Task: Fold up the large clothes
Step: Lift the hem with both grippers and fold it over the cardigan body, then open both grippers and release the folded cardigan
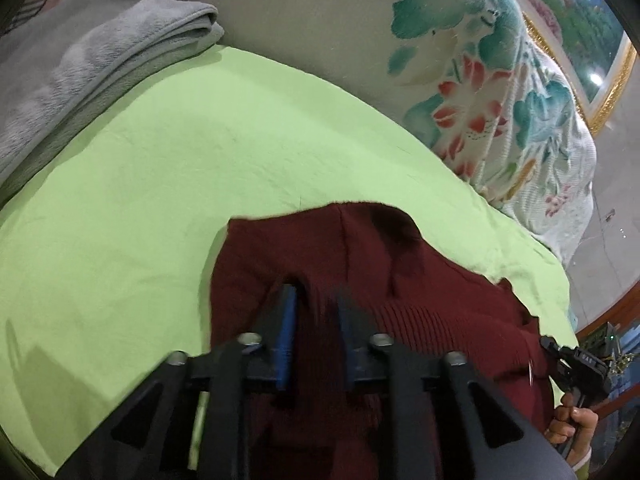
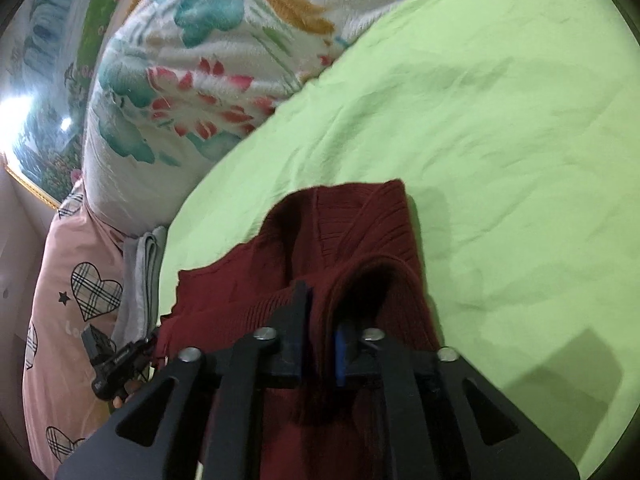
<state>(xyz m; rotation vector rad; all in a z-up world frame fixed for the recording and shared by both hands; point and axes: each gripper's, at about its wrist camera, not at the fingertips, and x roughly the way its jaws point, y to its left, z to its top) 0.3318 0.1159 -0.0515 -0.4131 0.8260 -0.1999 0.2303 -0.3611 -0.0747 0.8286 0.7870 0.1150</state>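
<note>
both tongs pinch the dark red sweater: the left gripper (image 1: 314,300) holds a fold between nearly closed fingers, the right gripper (image 2: 320,304) clamps another fold. the sweater (image 1: 384,264) hangs forward over the green sheet (image 1: 160,184), which lies bare around it. its lower part is hidden behind the tongs.

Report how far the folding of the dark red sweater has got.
Done: the dark red sweater looks doubled over at least once, with a rounded fold by the right tongs. In hand: both the right and the left tongs pinch its knit above the green sheet. Left: laying it flat and finishing the folds.
</note>
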